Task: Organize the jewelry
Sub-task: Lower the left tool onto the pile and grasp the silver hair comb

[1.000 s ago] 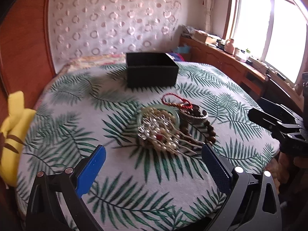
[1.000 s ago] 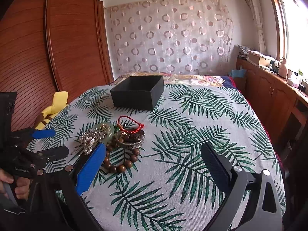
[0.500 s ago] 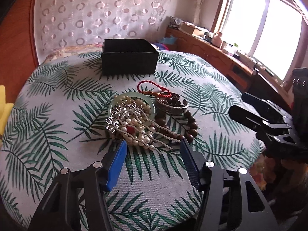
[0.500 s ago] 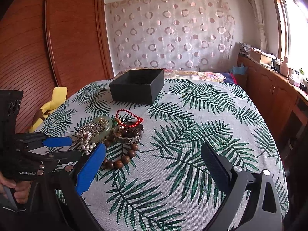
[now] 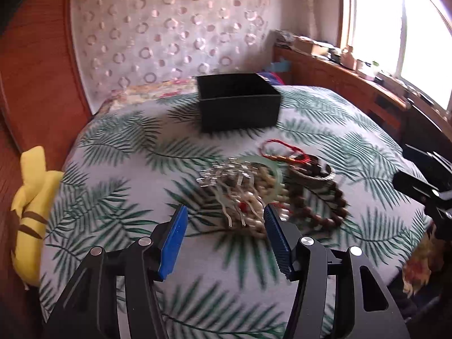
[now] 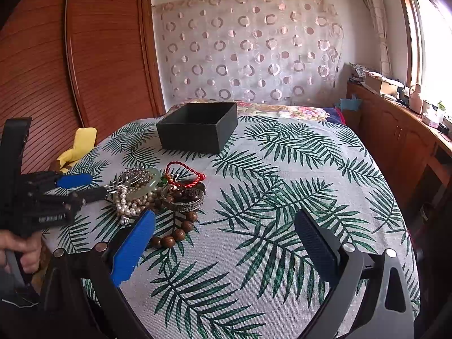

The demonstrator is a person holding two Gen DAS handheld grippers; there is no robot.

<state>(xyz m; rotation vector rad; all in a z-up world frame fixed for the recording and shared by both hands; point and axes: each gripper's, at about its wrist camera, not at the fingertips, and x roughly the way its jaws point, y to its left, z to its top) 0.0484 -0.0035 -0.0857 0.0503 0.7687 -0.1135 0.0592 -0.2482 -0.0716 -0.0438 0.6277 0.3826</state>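
The left gripper [image 5: 226, 220], jaws half open and empty, sits just short of the hairpin [image 5: 234, 195], whose prongs point toward it.

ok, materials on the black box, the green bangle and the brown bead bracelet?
Black box: looks like matte paperboard, with sharp folded edges and no shine.
Green bangle: pale, translucent and glossy, so jade or glass; I cannot tell which.
Brown bead bracelet: round dark beads with a soft polish, probably wood.
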